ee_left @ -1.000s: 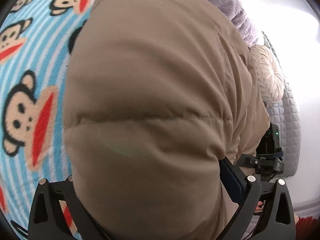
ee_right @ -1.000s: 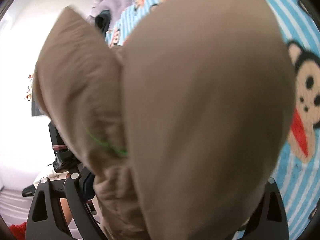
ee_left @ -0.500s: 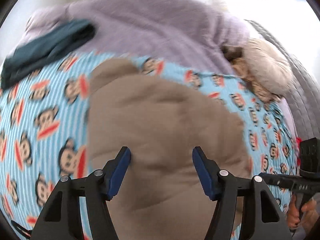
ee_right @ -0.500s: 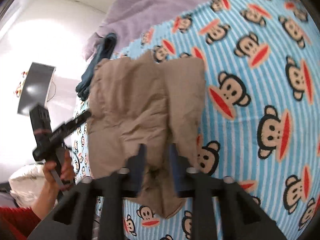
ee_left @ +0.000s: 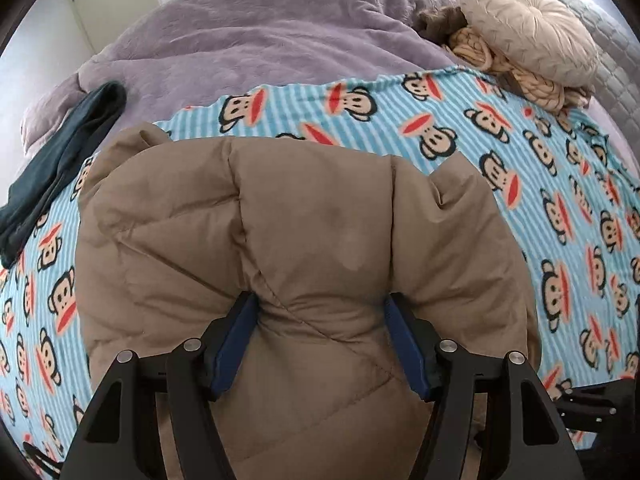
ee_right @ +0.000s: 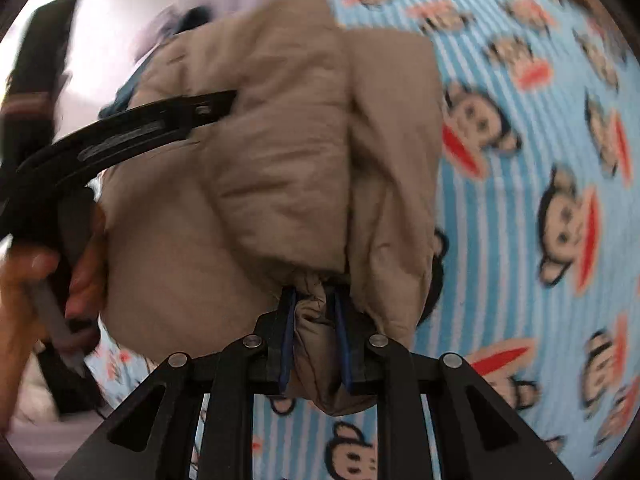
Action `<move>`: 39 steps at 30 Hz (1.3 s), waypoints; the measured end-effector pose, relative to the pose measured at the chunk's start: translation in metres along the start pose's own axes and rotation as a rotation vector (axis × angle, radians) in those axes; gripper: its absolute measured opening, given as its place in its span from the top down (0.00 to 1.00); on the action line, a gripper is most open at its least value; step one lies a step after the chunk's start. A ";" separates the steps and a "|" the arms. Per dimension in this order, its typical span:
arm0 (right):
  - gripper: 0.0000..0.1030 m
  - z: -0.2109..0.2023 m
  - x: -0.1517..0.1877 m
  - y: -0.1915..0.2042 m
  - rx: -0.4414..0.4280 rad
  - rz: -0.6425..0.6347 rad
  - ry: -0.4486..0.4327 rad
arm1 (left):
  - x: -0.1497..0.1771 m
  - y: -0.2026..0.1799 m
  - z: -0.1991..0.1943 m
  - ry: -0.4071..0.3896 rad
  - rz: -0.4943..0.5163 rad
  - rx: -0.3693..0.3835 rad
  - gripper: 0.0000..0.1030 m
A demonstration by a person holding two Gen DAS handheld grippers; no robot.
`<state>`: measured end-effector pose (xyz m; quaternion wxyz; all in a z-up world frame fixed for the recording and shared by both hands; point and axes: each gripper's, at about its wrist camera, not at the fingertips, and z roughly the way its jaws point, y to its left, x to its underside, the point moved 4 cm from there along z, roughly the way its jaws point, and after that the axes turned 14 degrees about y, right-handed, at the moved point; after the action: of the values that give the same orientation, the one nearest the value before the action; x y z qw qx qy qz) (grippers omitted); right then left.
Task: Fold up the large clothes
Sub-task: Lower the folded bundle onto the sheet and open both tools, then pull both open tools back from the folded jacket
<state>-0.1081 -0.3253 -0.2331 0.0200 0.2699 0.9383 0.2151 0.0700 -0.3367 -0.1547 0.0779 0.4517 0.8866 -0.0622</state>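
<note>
A tan quilted puffer jacket (ee_left: 280, 240) lies bunched on a blue striped monkey-print blanket (ee_left: 540, 184). My left gripper (ee_left: 322, 316) has its blue-padded fingers wide apart, with a puffy fold of the jacket bulging between them. My right gripper (ee_right: 314, 304) is shut on a bunched edge of the jacket (ee_right: 280, 160) and holds it just above the blanket (ee_right: 540, 160). In the right wrist view the left gripper's black body (ee_right: 132, 128) and the hand holding it (ee_right: 24, 280) show at the left.
A purple plush blanket (ee_left: 260, 40) covers the far side of the bed. A dark teal folded garment (ee_left: 60, 160) lies at the left. A round beige cushion (ee_left: 528, 28) and a knotted cushion (ee_left: 516, 72) sit at the far right.
The jacket, held up close to both cameras a second ago, has come down onto the blanket. My left gripper has opened. My right gripper stays shut on the jacket's edge.
</note>
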 end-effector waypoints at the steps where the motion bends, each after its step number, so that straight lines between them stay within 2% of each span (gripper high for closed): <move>1: 0.82 0.004 -0.001 -0.002 0.001 -0.007 0.000 | 0.001 -0.001 0.002 -0.004 0.001 -0.006 0.35; 8: 0.82 0.021 -0.003 -0.010 -0.001 -0.016 -0.007 | 0.004 -0.005 0.006 -0.021 0.018 -0.039 0.35; 15: 0.82 0.023 -0.006 -0.013 0.005 -0.003 -0.001 | 0.017 -0.001 -0.016 0.006 -0.004 -0.029 0.35; 21: 0.78 0.006 0.004 -0.002 0.034 0.008 -0.001 | 0.046 0.013 -0.043 0.029 -0.065 -0.027 0.35; 27: 0.73 -0.011 0.016 0.011 0.051 0.022 0.003 | 0.089 0.026 -0.062 0.055 -0.137 -0.034 0.35; 28: 0.71 -0.015 0.019 0.014 0.054 0.023 0.000 | 0.095 0.028 -0.063 0.063 -0.151 -0.027 0.34; 30: 0.62 -0.020 0.023 0.018 0.052 0.023 -0.003 | 0.108 0.032 -0.066 0.073 -0.185 -0.015 0.09; 32: 0.57 -0.023 0.027 0.022 0.055 0.018 -0.006 | 0.122 0.035 -0.068 0.066 -0.215 -0.022 0.09; 37: 0.56 -0.028 0.035 0.031 0.081 0.015 -0.005 | 0.151 0.045 -0.064 0.095 -0.283 -0.028 0.09; 39: 0.55 -0.031 0.039 0.032 0.085 0.017 -0.008 | 0.159 0.049 -0.063 0.105 -0.318 0.009 0.09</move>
<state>-0.1302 -0.2931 -0.1883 0.0105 0.2795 0.9442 0.1742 0.0122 -0.1705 -0.1256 0.0186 0.3087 0.9494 -0.0543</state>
